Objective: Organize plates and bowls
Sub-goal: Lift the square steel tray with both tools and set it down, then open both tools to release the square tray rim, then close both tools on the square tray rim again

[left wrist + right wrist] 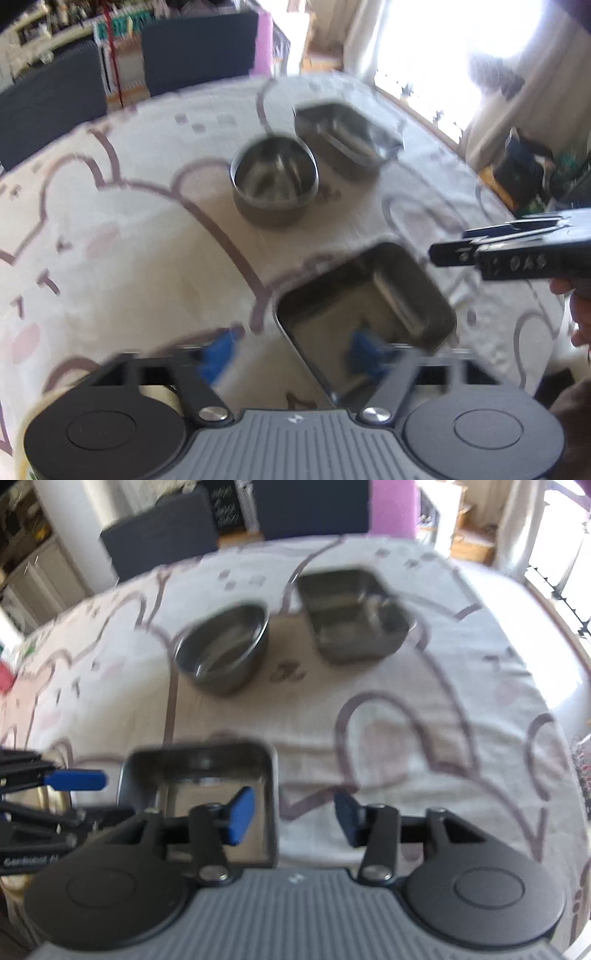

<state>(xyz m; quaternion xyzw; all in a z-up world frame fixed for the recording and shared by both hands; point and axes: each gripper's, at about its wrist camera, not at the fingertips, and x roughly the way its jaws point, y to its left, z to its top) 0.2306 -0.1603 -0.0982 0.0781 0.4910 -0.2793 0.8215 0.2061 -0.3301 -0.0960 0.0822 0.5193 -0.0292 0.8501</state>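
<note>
A square steel tray (365, 314) lies near me on the patterned tablecloth; it also shows in the right wrist view (199, 771). A round steel bowl (275, 181) (223, 648) and a second square steel tray (347, 138) (354, 613) stand farther back. My left gripper (295, 350) is open, its fingers either side of the near tray's left rim, nothing held. My right gripper (295, 816) is open, its fingers either side of the near tray's right rim. The right gripper also shows from the side in the left wrist view (517, 251).
The tablecloth (129, 258) covers the whole table. Dark chairs (199, 48) stand behind the far edge. A bright window (443, 44) and clutter lie beyond the right edge. The left gripper's blue fingertip (77, 779) shows at the left of the right wrist view.
</note>
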